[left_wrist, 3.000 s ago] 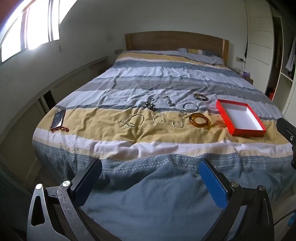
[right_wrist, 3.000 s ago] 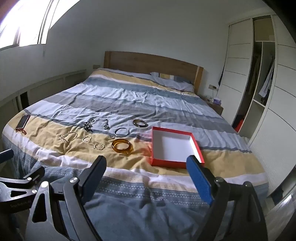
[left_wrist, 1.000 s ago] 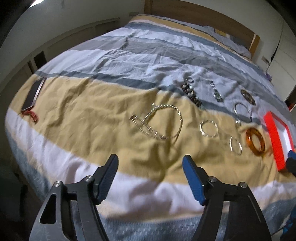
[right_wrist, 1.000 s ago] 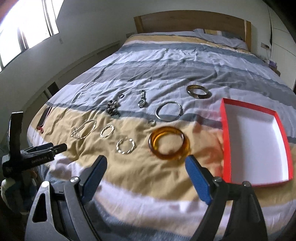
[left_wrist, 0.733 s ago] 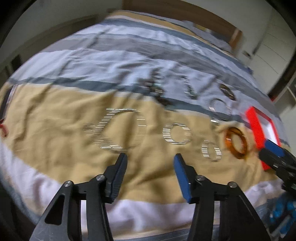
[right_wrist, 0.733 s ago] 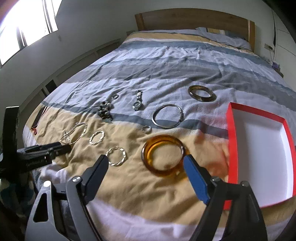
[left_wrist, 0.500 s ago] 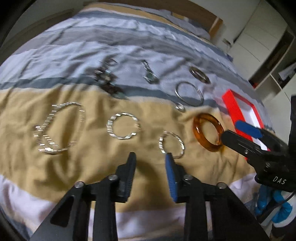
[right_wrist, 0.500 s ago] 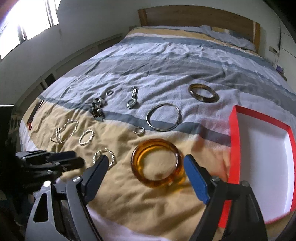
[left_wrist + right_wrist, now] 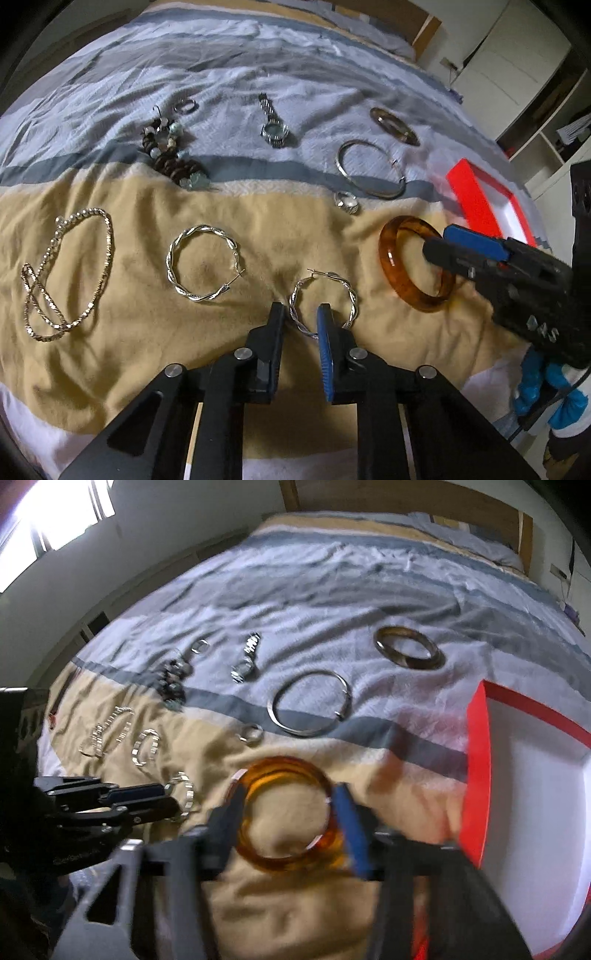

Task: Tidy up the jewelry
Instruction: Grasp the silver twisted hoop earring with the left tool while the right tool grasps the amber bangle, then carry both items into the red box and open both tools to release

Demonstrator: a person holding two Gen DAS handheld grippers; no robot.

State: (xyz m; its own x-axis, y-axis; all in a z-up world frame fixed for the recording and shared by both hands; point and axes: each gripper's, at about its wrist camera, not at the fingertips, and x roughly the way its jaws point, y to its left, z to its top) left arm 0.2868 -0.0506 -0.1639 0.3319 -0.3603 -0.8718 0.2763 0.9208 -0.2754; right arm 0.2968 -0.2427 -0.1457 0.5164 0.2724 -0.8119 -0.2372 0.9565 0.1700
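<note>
Jewelry lies spread on the striped bedspread. My left gripper [image 9: 300, 320] is narrowly open, its fingers straddling the near rim of a twisted silver hoop earring [image 9: 325, 291]. A second twisted hoop [image 9: 202, 258] and a gold chain [image 9: 66, 269] lie to its left. My right gripper [image 9: 290, 812] is open around an amber bangle [image 9: 286, 862] that lies on the bed, one finger on each side; the bangle also shows in the left wrist view [image 9: 413, 258]. The red box [image 9: 524, 775] with a white inside sits just right of the bangle.
Further back lie a silver bangle [image 9: 369, 170], a small ring [image 9: 346, 202], a brown bangle [image 9: 394, 126], a watch [image 9: 273, 127], a beaded piece [image 9: 173, 155] and another ring [image 9: 185, 106]. The headboard [image 9: 406, 498] is at the far end.
Both grippers have moved forward and down to the bed. The left fingers have narrowed around the near hoop earring. The right fingers have closed in around the amber bangle.
</note>
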